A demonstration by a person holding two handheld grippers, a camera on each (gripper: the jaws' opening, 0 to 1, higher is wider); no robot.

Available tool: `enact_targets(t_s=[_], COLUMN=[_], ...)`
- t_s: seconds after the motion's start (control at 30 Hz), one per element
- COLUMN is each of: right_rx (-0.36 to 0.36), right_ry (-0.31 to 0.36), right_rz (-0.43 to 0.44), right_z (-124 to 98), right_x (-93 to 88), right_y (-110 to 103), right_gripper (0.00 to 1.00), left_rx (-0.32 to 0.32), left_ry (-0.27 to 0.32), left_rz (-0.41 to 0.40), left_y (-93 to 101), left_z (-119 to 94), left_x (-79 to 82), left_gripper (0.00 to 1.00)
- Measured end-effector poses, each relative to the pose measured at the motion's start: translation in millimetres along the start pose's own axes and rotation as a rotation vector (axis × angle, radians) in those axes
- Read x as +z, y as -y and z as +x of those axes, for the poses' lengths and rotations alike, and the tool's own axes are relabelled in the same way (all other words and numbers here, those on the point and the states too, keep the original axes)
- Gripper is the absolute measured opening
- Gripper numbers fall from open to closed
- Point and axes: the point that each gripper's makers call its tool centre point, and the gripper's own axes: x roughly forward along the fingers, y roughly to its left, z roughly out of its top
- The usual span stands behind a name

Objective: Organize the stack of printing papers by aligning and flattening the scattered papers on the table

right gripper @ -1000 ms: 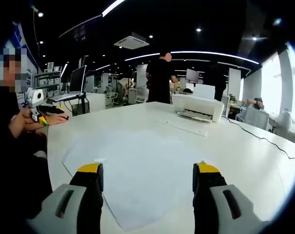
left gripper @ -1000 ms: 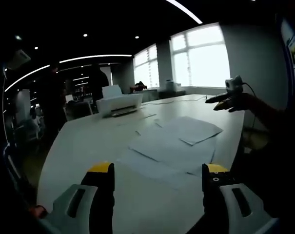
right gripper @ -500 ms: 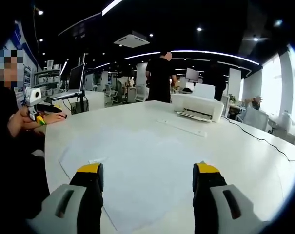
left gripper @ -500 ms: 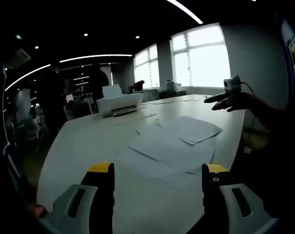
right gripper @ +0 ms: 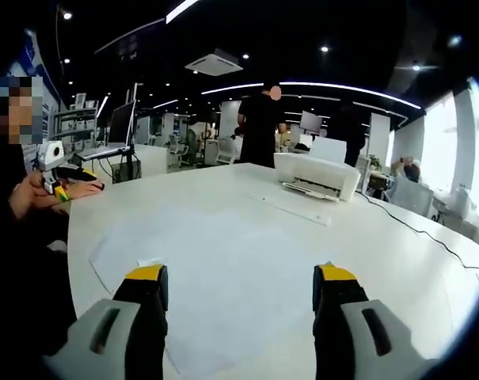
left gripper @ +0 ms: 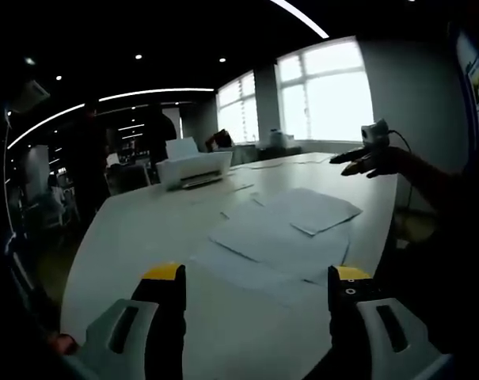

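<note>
In the left gripper view, the left tool hangs above the near edge of the white table, its two yellow-tipped jaws spread wide with nothing between them. The scattered papers lie on the table ahead and a little to the right of the jaws, several white sheets overlapping at different angles, one upper sheet skewed toward the right edge. Farther back on the table stands a white printer, with a few more loose sheets beyond it near the bright windows. At the right, the right tool shows, held in a hand above the far side of the table; whether it is spread cannot be told from here. Dark figures of people stand behind the printer

In the right gripper view, the right tool is also spread, empty, above the table. The papers lie flat under and ahead of the jaws, pale against the pale top. The printer sits beyond them, a cable trailing off to the right. A person in black stands behind the table. At the left edge a seated person's hand holds the left tool near the table's edge
</note>
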Motion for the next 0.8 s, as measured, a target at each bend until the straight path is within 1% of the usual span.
enact_targets(t_s=[0.13, 0.3, 0.4, 0.57, 0.63, 0.8], right_rx=[-0.002, -0.001, -0.002, -0.008, -0.005, -0.001], right_ry=[-0.014, -0.015, -0.022, -0.026, -0.031, -0.034], right_rz=[-0.016, -0.024, -0.026, -0.016, -0.011, -0.015], right_z=[3, 5, 8, 11, 12, 12], right_x=[-0.1, 2.1, 1.8, 0.4, -1.0, 1.1], right_y=[1, 1, 17, 28, 29, 19], right_gripper=[0.70, 0.70, 0.70, 0.70, 0.70, 0.70], left_rx=[0.000, 0.002, 0.002, -0.001, -0.001, -0.001], left_ry=[-0.002, 0.000, -0.001, -0.004, -0.005, -0.009], left_rz=[0.001, 0.001, 0.001, 0.000, -0.001, -0.002], left_y=[-0.6, -1.4, -1.5, -0.6, -0.3, 0.1], left_z=[-1, -1, -1, 1, 1, 2], left_x=[-0.2, 0.6, 0.3, -1.0, -2.0, -3.4], left_gripper=[0.76, 0.76, 0.76, 0.76, 0.76, 0.76])
